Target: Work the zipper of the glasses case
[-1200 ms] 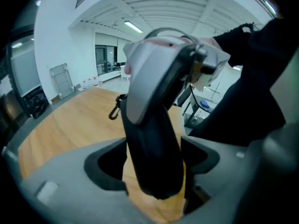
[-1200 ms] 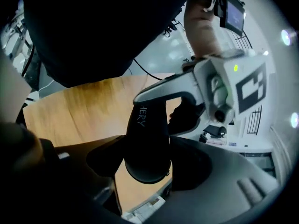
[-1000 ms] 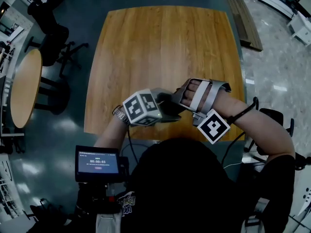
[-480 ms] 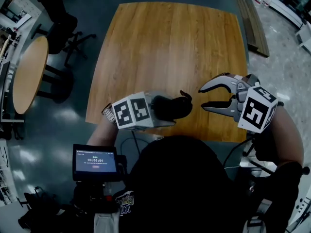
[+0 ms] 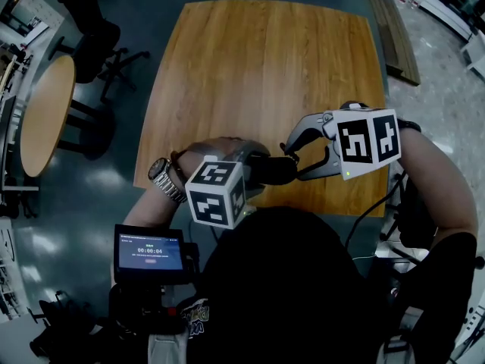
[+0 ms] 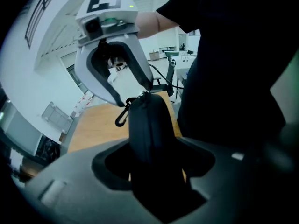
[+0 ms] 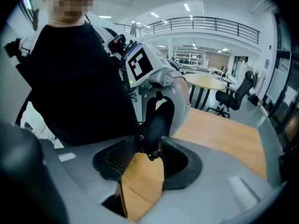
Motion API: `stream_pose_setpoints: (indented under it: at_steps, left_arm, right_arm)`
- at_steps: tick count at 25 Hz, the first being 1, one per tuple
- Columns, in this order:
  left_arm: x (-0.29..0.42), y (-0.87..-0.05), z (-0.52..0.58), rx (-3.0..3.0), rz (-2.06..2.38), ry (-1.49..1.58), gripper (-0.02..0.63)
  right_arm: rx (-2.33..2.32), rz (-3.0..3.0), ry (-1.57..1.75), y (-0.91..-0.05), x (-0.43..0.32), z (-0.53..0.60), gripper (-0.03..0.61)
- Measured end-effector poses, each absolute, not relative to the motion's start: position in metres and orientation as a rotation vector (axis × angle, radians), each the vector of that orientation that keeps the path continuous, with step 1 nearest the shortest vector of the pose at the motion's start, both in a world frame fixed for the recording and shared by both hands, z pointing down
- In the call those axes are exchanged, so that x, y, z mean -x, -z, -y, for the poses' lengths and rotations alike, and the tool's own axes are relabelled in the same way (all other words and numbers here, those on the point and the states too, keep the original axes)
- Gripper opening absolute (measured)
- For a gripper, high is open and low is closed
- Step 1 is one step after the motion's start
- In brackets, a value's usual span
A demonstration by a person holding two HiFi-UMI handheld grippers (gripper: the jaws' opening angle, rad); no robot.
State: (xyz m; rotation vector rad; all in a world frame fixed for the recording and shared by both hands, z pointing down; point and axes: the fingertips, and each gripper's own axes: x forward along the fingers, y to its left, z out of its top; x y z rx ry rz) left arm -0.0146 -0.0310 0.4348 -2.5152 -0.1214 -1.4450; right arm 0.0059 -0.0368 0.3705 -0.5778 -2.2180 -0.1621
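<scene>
**As the right claw closes in, the case's zipper end comes within reach**

Where half a second ago the right claw hung open, well apart at the right of the head view, it has now swung in, and its jaws stand on either side of the free end of the case. They are still spread and do not pinch anything. The left claw has rolled over, so its marker cube now faces down the frame, and it stays clamped on the case's other end. The case sits at the lower middle of the head view, held above the near edge of the worktop.

I judge that the reach is done and the pinch on the pull comes next. The zipper itself looks untouched.

The case is a black, matt, oblong shell with rounded ends, and it looks stiff rather than soft. A small wire clip hangs from its far end. In the right gripper view a little metal piece dangles under the tip. It may be the pull, but I cannot tell.

Both claws are smooth grey moulded plastic, and the right claw has a ribbed pad. The worktop is warm wood, grained along its length, with rounded corners.
</scene>
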Motion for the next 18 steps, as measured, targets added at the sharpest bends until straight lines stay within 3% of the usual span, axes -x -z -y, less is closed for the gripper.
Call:
stream_pose_setpoints:
  at_steps: [3, 9, 12, 18]
  left_arm:
    - [0.015, -0.437, 0.035, 2.474, 0.089, 1.458, 0.273]
    - [0.017, -0.439, 0.038, 2.584, 0.101, 1.423, 0.269]
    - [0.015, -0.438, 0.032, 2.701, 0.148, 1.369, 0.267]
    - [0.01, -0.419, 0.02, 2.933, 0.266, 1.209, 0.267]
  right_arm:
    - [0.588, 2.224, 0.092, -0.38, -0.006, 0.036, 0.15]
    - [0.599, 2.166, 0.305, -0.384, -0.006, 0.04, 0.124]
    - [0.632, 2.152, 0.321, -0.379, -0.007, 0.031, 0.064]
    - [0.65, 2.163, 0.308, -0.359, -0.014, 0.027, 0.055]
